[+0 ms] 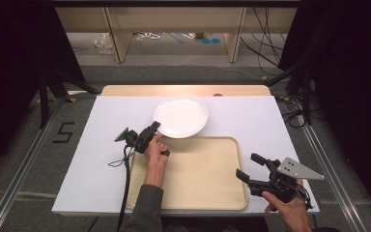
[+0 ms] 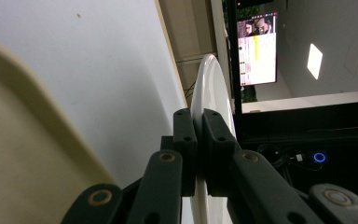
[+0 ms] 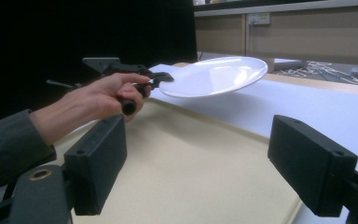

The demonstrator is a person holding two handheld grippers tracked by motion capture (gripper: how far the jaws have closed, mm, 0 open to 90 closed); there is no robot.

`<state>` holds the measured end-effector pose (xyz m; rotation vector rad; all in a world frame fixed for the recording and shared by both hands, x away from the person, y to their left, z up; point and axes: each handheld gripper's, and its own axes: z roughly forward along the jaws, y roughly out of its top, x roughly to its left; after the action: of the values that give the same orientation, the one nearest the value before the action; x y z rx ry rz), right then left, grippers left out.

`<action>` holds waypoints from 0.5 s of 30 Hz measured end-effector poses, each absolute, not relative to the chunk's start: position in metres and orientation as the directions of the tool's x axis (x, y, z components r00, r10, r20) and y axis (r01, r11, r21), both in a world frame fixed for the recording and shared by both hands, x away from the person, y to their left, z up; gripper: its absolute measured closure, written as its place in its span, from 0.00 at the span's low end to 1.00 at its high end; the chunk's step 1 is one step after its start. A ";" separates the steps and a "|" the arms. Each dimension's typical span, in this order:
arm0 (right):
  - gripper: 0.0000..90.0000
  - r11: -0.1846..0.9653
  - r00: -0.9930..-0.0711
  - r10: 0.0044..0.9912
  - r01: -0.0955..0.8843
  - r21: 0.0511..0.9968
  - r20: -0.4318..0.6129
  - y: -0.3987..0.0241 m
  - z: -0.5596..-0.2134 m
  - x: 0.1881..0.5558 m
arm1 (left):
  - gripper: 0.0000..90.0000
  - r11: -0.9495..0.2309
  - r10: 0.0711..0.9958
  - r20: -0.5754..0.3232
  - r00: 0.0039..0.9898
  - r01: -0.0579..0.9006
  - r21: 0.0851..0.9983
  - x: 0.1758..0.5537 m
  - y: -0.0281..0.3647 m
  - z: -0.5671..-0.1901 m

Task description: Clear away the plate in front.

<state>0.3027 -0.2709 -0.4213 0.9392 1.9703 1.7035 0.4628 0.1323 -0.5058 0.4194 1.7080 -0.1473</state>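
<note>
Left hand-held gripper [image 1: 153, 128] clamped on white plate [image 1: 181, 116] rim, plate lifted over tray [image 1: 198, 169]; right hand-held gripper [image 1: 250, 166] apart, level.

- White round plate [image 1: 181, 116], glossy and bare, with a shallow raised rim
- Clamped at its near-left rim between the jaws of the left gripper [image 1: 153, 127]; in the left gripper view the plate [image 2: 209, 88] is seen edge-on, the pads pressing both faces
- Held off the table, tilted with the far edge higher, in the right gripper view [image 3: 214, 75]
- It hangs over the white table surface, just past the far edge of the beige tray [image 1: 198, 174]
</note>
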 end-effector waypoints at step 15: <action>0.23 0.054 -0.707 0.693 0.242 0.969 0.138 -0.271 -0.422 0.303 | 0.95 0.935 0.165 -0.981 -0.106 0.333 0.122 0.417 0.147 -0.503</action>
<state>0.3032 -0.2707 -0.4219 0.9384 1.9737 1.6927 0.4168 0.1471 -0.5030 0.3825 1.6849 -0.1471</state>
